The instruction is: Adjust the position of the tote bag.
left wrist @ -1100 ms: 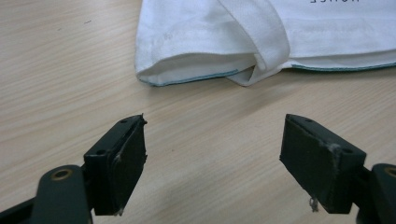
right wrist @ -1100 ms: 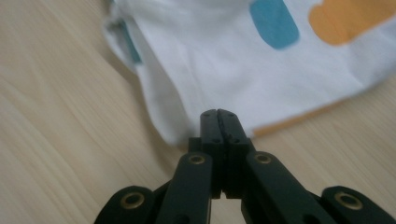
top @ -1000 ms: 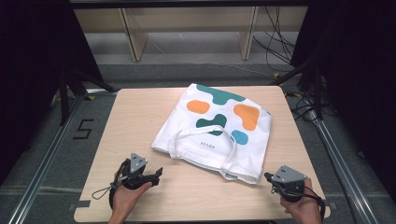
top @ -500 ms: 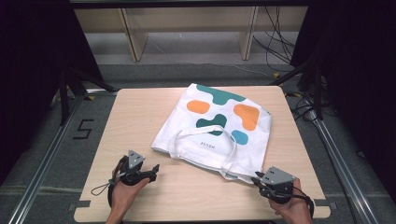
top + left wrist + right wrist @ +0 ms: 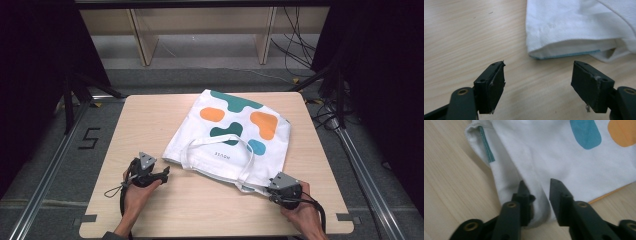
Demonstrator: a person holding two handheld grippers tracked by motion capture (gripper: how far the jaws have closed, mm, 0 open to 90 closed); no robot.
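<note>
A white tote bag (image 5: 230, 135) printed with teal, orange and blue blobs lies flat on the wooden table (image 5: 150, 115), its mouth and handles (image 5: 217, 142) toward me. My left gripper (image 5: 165, 172) rests on the table just short of the bag's near left corner (image 5: 574, 25). It stands open (image 5: 540, 75) with bare wood between its jaws, which have just been closing slightly. My right gripper (image 5: 262, 189) is at the bag's near right corner. Its jaws (image 5: 537, 188) straddle a fold of the white fabric (image 5: 549, 150), still a little apart, and have just been closing.
Wooden shelving legs (image 5: 142, 40) and loose cables (image 5: 295, 45) stand on the floor beyond the table. A metal rail (image 5: 50, 175) runs along the left side, with a number 5 (image 5: 89, 138) marked on the floor. Bare tabletop (image 5: 210, 210) lies between my hands.
My right gripper has slid left onto the bag's near right corner. My left gripper has moved forward toward the bag's near left corner. The bag has not shifted.
</note>
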